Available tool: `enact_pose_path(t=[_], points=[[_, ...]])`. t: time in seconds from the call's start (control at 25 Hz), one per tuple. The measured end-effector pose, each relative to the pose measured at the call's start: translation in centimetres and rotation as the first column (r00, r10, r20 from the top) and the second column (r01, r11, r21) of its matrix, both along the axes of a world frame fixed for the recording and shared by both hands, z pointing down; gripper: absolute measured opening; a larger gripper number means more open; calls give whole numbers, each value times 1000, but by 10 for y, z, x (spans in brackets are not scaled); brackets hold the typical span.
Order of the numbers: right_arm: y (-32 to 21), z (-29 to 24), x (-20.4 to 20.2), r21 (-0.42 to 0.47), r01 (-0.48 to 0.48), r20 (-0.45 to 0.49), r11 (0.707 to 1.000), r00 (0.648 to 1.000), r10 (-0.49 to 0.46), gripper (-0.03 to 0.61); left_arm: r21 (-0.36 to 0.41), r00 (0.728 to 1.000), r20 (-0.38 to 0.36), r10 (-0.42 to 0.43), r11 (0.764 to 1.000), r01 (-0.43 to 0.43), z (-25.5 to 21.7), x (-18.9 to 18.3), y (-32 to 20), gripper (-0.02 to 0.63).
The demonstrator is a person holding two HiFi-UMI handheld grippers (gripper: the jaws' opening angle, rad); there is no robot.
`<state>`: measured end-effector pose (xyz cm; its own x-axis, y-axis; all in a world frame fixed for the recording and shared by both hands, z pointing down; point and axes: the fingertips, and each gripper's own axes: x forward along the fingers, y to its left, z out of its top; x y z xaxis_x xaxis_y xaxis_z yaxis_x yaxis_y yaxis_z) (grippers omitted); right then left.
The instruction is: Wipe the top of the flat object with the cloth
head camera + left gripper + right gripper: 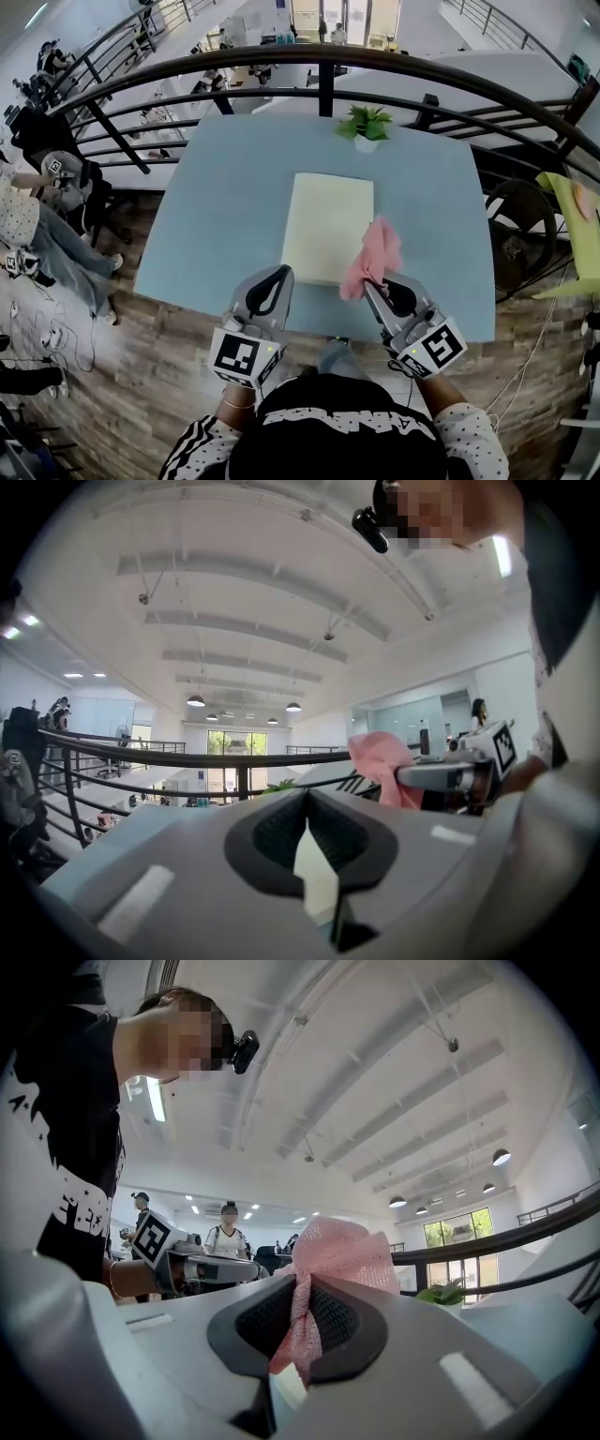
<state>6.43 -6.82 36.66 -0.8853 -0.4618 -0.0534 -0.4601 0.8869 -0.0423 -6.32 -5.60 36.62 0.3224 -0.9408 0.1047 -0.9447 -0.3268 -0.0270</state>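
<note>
- table (211, 220): a pale blue top set against a dark curved railing (281, 58), with the floor below showing beyond it.
- left gripper (277, 278): held low over the near edge of the table, just left of the flat object's near left corner. its jaws meet at the tips with nothing between them, and it is angled up and forward.
- flat object (326, 225): a cream rectangular slab lying flat near the middle of the table, long side running away from the person.
- potted plant (365, 125): small, green, in a white pot, standing at the far edge of the table, apart from the slab.
- cloth (377, 253): pink mesh, bunched, seen over the slab's near right corner. whether it touches the surface cannot be told.
- right gripper (374, 285): at the near right of the slab, jaws pinched on the lower end of the cloth, the loose bulk standing above the jaw tips.
</note>
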Motion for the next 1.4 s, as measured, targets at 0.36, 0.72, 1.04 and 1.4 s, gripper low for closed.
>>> enact_pose_path(t=[0.36,0.72,1.04,1.4], points=[[-59,11,-5,-18,48,14,999,999,-48,18,-7,999,24,-44,999,44,8,-3,-52,0],[-108,16,-12,-33,96,15,995,995,-95,18,-38,995,47,-87,995,89,7,-6,-88,0],[-139,35,-31,-45,144,-3,989,989,-145,19,-38,985,69,-155,987,158,19,-27,-104,0],[-186,63,-71,-48,177,-95,983,979,-181,19,-57,973,85,-212,974,218,38,-63,-113,0]])
